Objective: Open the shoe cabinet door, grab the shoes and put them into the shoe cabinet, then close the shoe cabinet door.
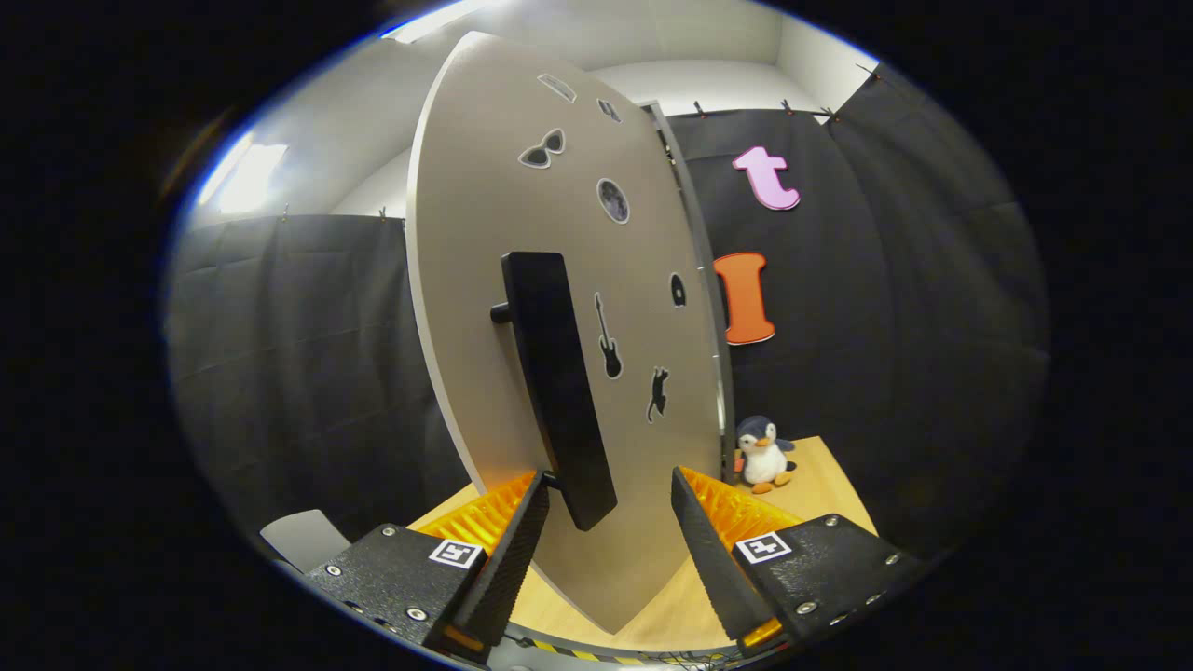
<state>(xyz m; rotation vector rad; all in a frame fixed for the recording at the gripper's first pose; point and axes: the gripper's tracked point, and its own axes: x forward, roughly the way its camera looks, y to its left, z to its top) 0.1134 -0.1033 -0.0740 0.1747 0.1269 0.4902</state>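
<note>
Tool [606,522]: released, fingers spread either side of the door handle's lower end, neither touching it. Cabinet door [485,280]: directly ahead, upright, swung open, stickers on its face. Handle [557,382]: long dark bar, between and just beyond the fingers. Toy penguin [764,454]: on counter [829,485], ahead right, beyond door.

A toy penguin on the worktop

The small toy penguin [764,454] stands upright on the wooden worktop [829,485], close to the black cloth wall [885,373]. A pale grey thing [303,538] sits low down, at the worktop's other side.
</note>
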